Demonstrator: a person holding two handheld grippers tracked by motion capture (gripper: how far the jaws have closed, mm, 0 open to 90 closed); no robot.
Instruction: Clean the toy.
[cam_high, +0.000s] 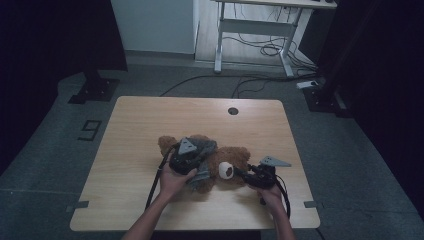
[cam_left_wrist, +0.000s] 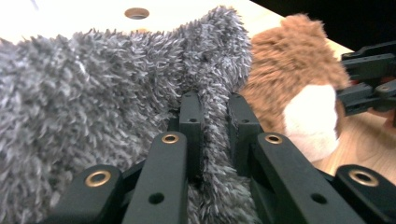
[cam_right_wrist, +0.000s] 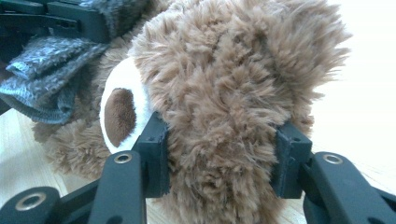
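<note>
A brown teddy bear (cam_high: 227, 162) lies on its back in the middle of the wooden table (cam_high: 150, 120), its head to the right. A grey fuzzy garment (cam_high: 205, 150) covers its body. My left gripper (cam_high: 192, 161) is over the bear's torso, shut on a fold of the grey garment (cam_left_wrist: 212, 121). My right gripper (cam_high: 243, 175) comes in from the right and is shut on the bear's head (cam_right_wrist: 219, 107), one pad by the white muzzle (cam_right_wrist: 119, 112), the other behind the head. In the left gripper view the bear's head (cam_left_wrist: 294, 70) and the right gripper (cam_left_wrist: 369, 77) sit at the right.
A round cable hole (cam_high: 233, 111) lies near the table's far edge. Black cables trail from both grippers toward the near edge. Beyond the table stand a white desk frame (cam_high: 260, 30) with floor cables, and dark stand bases (cam_high: 95, 90) at both sides.
</note>
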